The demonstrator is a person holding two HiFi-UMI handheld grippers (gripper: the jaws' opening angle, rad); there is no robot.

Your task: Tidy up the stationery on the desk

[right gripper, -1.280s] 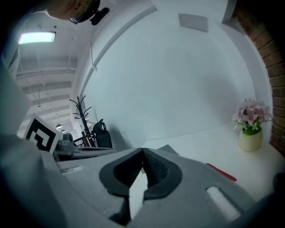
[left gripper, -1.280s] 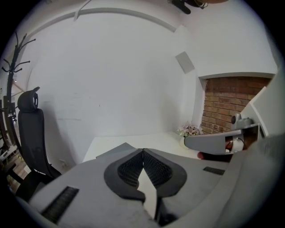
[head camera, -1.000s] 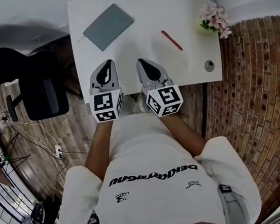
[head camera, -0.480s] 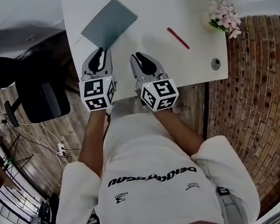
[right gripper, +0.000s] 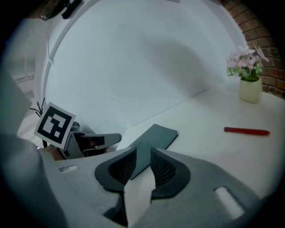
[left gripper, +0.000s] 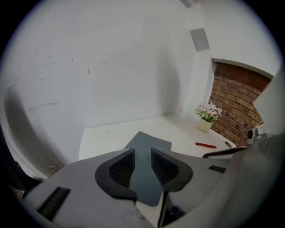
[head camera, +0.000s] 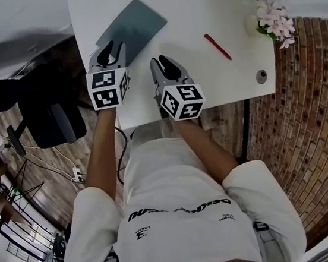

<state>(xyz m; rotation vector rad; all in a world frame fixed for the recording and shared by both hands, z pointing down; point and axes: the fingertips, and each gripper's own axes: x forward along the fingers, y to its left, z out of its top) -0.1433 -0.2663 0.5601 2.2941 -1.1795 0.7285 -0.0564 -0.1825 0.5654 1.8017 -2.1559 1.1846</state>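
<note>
Slate-grey, flat notebook [head camera: 133,29] and slim red pen [head camera: 217,46] lie on the smooth white table [head camera: 195,3]. My left claw [left gripper: 142,162] and right claw [right gripper: 142,164] have just been opening, their ribbed pads [left gripper: 120,167] holding nothing.

Head view: high above the person, facing steeply down on the white desk [head camera: 204,74]; distant, with the whole top in frame.
Left gripper view: low at the desk's near left edge, close over the grey notebook [left gripper: 149,144], facing the far wall.
Right gripper view: low over the front edge, facing the far wall, angled left.
Shared by all three: grey notebook, red pen [head camera: 217,46], flower pot [head camera: 272,18].
</note>
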